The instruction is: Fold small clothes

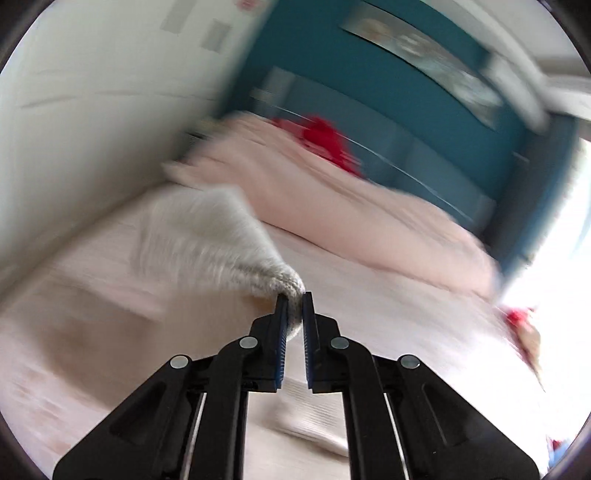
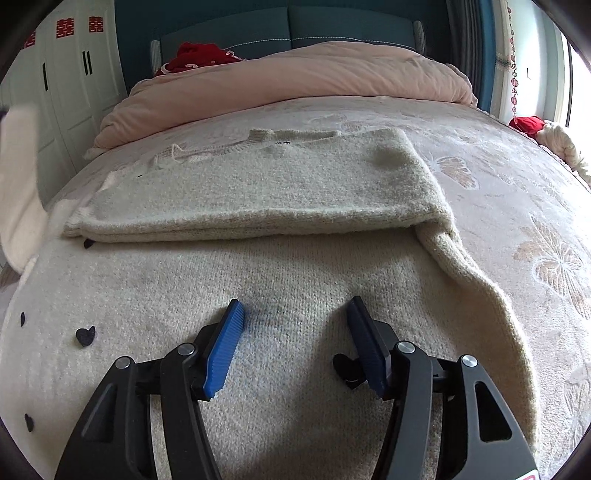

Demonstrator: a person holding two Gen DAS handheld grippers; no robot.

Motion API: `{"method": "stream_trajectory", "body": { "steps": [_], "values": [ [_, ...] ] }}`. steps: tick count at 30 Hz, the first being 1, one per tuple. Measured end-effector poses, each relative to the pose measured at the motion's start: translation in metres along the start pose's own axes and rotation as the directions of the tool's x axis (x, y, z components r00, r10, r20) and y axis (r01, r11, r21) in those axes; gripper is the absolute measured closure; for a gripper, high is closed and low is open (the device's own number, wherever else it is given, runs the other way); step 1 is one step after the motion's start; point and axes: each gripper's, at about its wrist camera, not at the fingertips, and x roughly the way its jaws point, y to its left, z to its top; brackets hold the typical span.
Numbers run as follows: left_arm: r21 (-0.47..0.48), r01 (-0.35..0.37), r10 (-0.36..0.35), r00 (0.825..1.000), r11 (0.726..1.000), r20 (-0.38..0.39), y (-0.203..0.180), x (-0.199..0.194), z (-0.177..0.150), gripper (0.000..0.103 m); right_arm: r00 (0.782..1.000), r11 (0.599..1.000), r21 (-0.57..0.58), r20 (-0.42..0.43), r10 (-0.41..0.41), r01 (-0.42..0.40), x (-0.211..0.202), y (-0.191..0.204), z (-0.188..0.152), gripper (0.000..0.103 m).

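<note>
A cream knitted sweater (image 2: 258, 192) with small black heart patches lies spread on the bed (image 2: 517, 206), in front of the rolled pink duvet (image 2: 288, 81) that sits against the teal headboard (image 2: 295, 26). One part of the sweater is folded over on itself, forming a doubled layer on the side nearer the duvet, and a sleeve (image 2: 480, 280) trails out from under that fold along the sweater's right edge.

The right tongs (image 2: 295, 314) hover just above the nearer, single layer of the knit, jaws spread wide apart with nothing between them; a black heart patch (image 2: 345, 369) shows beside the right blue pad.

The left tongs (image 1: 293, 302) are clamped on a bunched corner of the sweater (image 1: 207, 240), lifting it off the bed so the knit hangs stretched towards the duvet (image 1: 332, 199). That view is blurred. A red garment (image 2: 199, 57) lies on the duvet near the headboard.
</note>
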Motion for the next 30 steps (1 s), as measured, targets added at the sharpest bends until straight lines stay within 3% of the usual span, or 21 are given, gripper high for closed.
{"method": "stream_trajectory", "body": {
  "steps": [1,3,4,5,6,7,9,11,13,17,19,20,21,23,26,27,28,29,30],
  "values": [
    [0.019,0.054,-0.053,0.997,0.998,-0.063,-0.032,0.015,-0.020,0.095,1.000,1.000,0.002,0.000,0.003,-0.003,0.000,-0.001,0.000,0.046],
    [0.049,0.096,-0.087,0.983,0.994,-0.165,-0.071,0.042,-0.060,0.090,1.000,1.000,0.007,0.001,0.008,-0.008,0.000,-0.002,0.000,0.046],
    [0.052,0.111,-0.097,0.971,0.992,-0.217,-0.084,0.057,-0.085,0.082,1.000,1.000,0.009,0.001,0.011,-0.011,0.000,-0.002,0.000,0.046],
    [0.041,0.112,-0.096,0.955,0.993,-0.281,-0.092,0.075,-0.114,0.056,1.000,1.000,0.012,0.002,0.016,-0.016,0.000,-0.003,0.000,0.046],
    [0.018,0.085,-0.074,0.937,0.996,-0.342,-0.093,0.090,-0.142,0.042,1.000,1.000,0.015,0.003,0.021,-0.021,-0.001,-0.004,0.001,0.046],
    [-0.019,0.048,-0.051,0.927,0.999,-0.373,-0.087,0.096,-0.166,0.036,1.000,0.999,0.019,0.003,0.027,-0.027,-0.001,-0.004,0.001,0.045],
    [-0.088,0.020,-0.052,0.926,0.996,-0.373,-0.068,0.095,-0.194,0.036,0.999,0.999,0.028,0.006,0.044,-0.044,-0.001,-0.007,0.001,0.044],
    [-0.144,0.016,-0.068,0.929,0.989,-0.363,-0.045,0.084,-0.206,0.035,0.998,0.997,0.036,0.007,0.069,-0.069,-0.001,-0.009,0.002,0.040],
    [-0.202,0.003,-0.069,0.944,0.979,-0.322,-0.014,0.062,-0.207,0.033,0.996,0.995,0.040,-0.001,0.087,-0.086,-0.002,-0.009,0.005,0.039],
    [-0.298,-0.075,-0.003,0.967,0.952,-0.253,0.051,0.037,-0.177,0.030,0.985,0.982,0.084,0.068,0.161,-0.166,-0.025,-0.015,0.025,0.036],
    [-0.330,-0.116,0.032,0.968,0.937,-0.250,0.073,0.037,-0.163,0.029,0.975,0.971,0.132,0.124,0.184,-0.200,-0.031,-0.017,0.055,0.026],
    [-0.371,-0.132,0.035,0.966,0.919,-0.256,0.090,0.041,-0.155,0.029,0.975,0.969,0.141,0.120,0.189,-0.205,-0.023,-0.015,0.073,0.016],
    [-0.404,-0.132,0.026,0.966,0.905,-0.257,0.098,0.043,-0.152,0.030,0.977,0.967,0.147,0.080,0.196,-0.207,-0.010,-0.012,0.089,0.016],
    [-0.506,-0.136,0.012,0.971,0.852,-0.240,0.120,0.051,-0.147,0.030,0.969,0.953,0.208,-0.062,0.238,-0.221,0.035,-0.007,0.116,0.023],
    [-0.590,-0.140,0.023,0.979,0.795,-0.202,0.138,0.049,-0.154,0.030,0.959,0.930,0.298,-0.118,0.258,-0.213,0.074,-0.003,0.133,0.029],
    [-0.595,-0.150,0.032,0.979,0.789,-0.204,0.141,0.052,-0.154,0.030,0.955,0.926,0.313,-0.138,0.262,-0.209,0.086,0.001,0.136,0.034],
    [-0.594,-0.162,0.043,0.977,0.788,-0.209,0.142,0.055,-0.156,0.031,0.950,0.923,0.326,-0.161,0.267,-0.205,0.097,0.006,0.137,0.053],
    [-0.584,-0.177,0.058,0.975,0.792,-0.217,0.141,0.056,-0.155,0.040,0.945,0.919,0.336,-0.177,0.274,-0.204,0.104,0.011,0.136,0.087],
    [-0.570,-0.193,0.077,0.972,0.799,-0.221,0.139,0.062,-0.153,0.046,0.937,0.910,0.354,-0.189,0.295,-0.215,0.111,0.015,0.136,0.095]
  ]
}}
